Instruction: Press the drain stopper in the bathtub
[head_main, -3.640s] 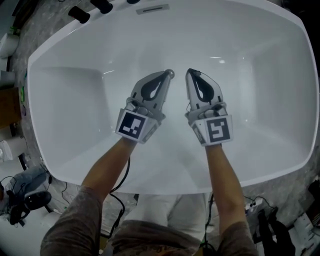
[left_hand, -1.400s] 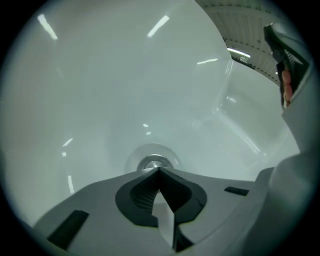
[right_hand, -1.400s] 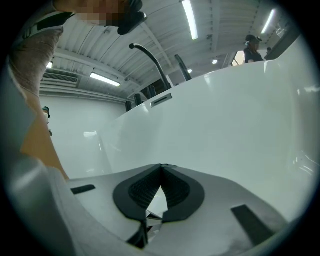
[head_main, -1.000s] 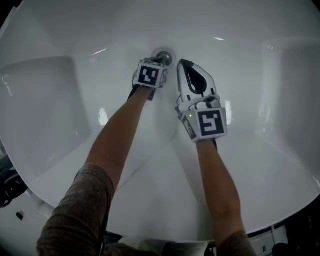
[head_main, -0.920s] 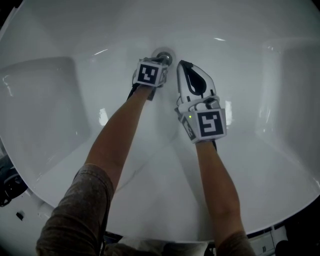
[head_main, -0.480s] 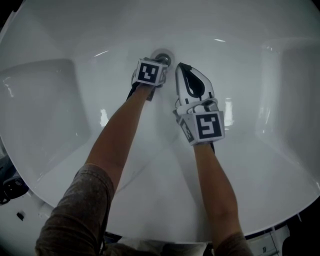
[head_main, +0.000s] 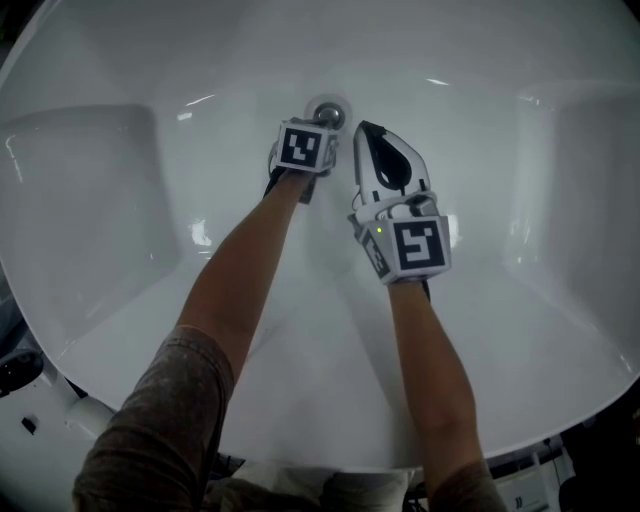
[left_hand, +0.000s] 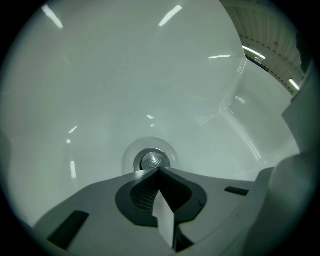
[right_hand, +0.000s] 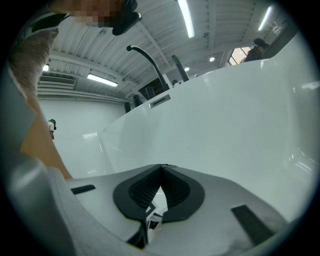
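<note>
The round chrome drain stopper (head_main: 327, 112) (left_hand: 152, 161) sits in the floor of the white bathtub (head_main: 150, 200). My left gripper (head_main: 320, 122) (left_hand: 158, 170) points steeply down at it, jaws shut, with the tips right at the stopper's near edge. Whether the tips touch the stopper I cannot tell. My right gripper (head_main: 367, 130) (right_hand: 161, 166) hovers just right of the drain, jaws shut on nothing, aimed along the tub's far wall.
The tub's sloped walls (head_main: 560, 200) rise on both sides. In the right gripper view a dark curved tap (right_hand: 150, 60) stands on the tub's far rim. Cables and small gear (head_main: 20, 370) lie on the floor outside the tub's near left edge.
Since 3.6 s ago both grippers dropped deep into the tub and the left one tipped down onto the drain. Over the last second the two grippers barely shift.
</note>
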